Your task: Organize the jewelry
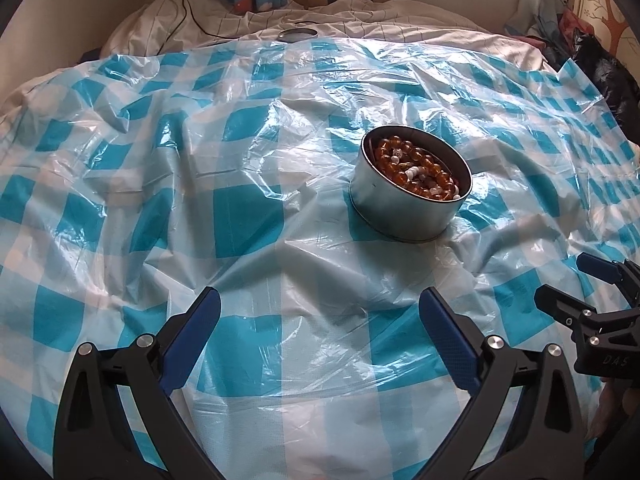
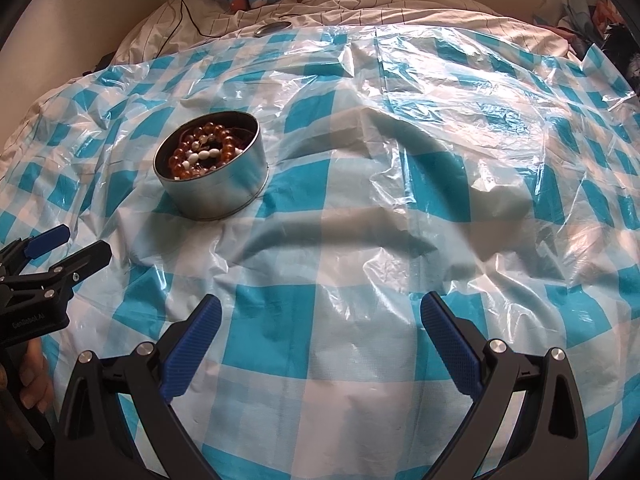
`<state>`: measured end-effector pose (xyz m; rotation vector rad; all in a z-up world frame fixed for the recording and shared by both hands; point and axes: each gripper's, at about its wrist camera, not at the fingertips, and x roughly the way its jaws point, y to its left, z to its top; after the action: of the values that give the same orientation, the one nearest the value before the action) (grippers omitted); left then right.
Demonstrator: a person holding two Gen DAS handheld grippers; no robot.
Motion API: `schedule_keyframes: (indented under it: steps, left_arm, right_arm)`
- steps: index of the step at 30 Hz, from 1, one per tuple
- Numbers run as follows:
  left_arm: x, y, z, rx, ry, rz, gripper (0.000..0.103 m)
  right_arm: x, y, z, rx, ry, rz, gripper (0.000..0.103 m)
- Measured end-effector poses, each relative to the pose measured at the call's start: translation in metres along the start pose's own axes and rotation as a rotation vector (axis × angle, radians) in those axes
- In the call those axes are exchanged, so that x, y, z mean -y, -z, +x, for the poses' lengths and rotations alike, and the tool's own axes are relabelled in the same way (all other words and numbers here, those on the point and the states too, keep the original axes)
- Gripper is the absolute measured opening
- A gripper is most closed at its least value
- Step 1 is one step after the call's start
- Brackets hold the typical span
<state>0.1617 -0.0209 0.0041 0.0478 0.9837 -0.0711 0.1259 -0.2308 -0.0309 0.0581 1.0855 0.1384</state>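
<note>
A round silver tin [image 1: 396, 216] stands open on the blue-and-white checked plastic sheet [image 1: 248, 208]. It holds amber and white bead jewelry [image 1: 416, 172]. In the right wrist view the tin [image 2: 216, 196] sits at the left with the beads [image 2: 204, 152] inside. My left gripper [image 1: 320, 312] is open and empty, short of the tin. My right gripper [image 2: 320, 316] is open and empty, to the right of the tin. The right gripper [image 1: 576, 284] shows at the left wrist view's right edge. The left gripper [image 2: 76, 246] shows at the right wrist view's left edge.
The tin's lid [image 1: 298, 35] lies at the far edge of the sheet, on the white bedding [image 1: 360, 16]; it also shows in the right wrist view [image 2: 274, 29]. A black cable [image 1: 188, 8] runs over the bedding. Dark clothes [image 1: 600, 64] lie at the far right.
</note>
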Motion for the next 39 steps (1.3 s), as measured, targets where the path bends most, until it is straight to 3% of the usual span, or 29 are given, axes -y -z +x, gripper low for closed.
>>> schedule_keyframes:
  steps: [39]
  left_arm:
    - [-0.005, -0.002, 0.0, 0.003, -0.023, 0.008, 0.095]
  right_arm:
    - [0.015, -0.004, 0.005, -0.003, 0.034, 0.022, 0.095]
